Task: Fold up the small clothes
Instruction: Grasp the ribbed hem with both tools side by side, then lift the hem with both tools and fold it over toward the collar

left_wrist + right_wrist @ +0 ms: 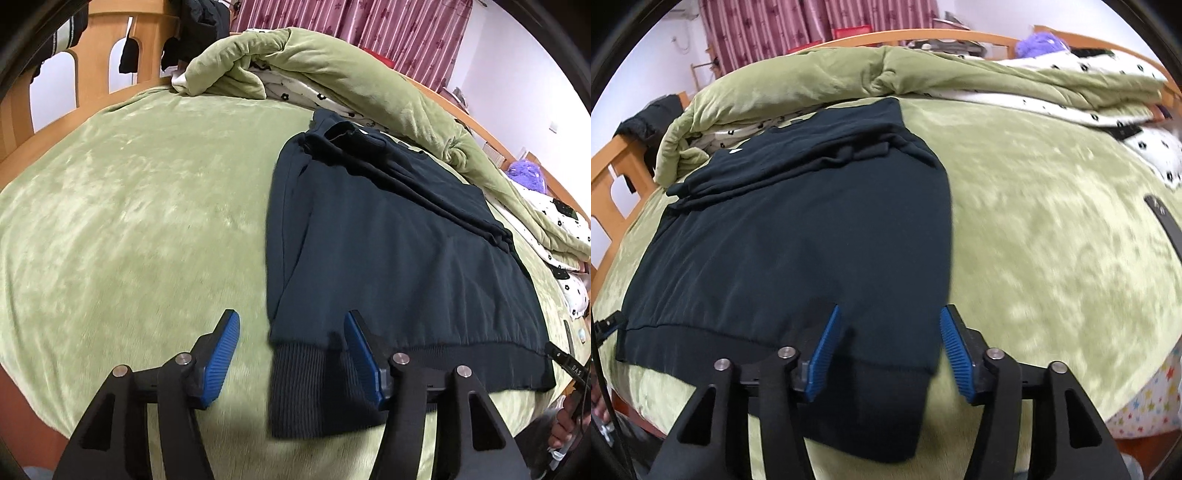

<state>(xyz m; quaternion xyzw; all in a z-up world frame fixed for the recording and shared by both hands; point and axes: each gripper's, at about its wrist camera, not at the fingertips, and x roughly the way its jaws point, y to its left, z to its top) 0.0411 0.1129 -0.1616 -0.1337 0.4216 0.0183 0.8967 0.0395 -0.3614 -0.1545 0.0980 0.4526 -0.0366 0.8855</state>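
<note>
A dark navy sweatshirt (399, 258) lies flat on the green bed cover (129, 221), sleeves folded across its upper part, ribbed hem toward me. My left gripper (291, 325) is open, its blue pads straddling the sweatshirt's near left corner, where a ribbed cuff (310, 387) hangs below the hem. In the right wrist view the sweatshirt (798, 229) fills the left half. My right gripper (890, 321) is open over its near right corner, where a dark cuff (879, 413) hangs down.
A rumpled green quilt with a white flowered lining (332, 74) lies along the far side of the bed. A wooden bed frame (99, 48) stands at the far left. A purple plush (1041, 40) sits at the back. A black strap (1167, 225) lies at right.
</note>
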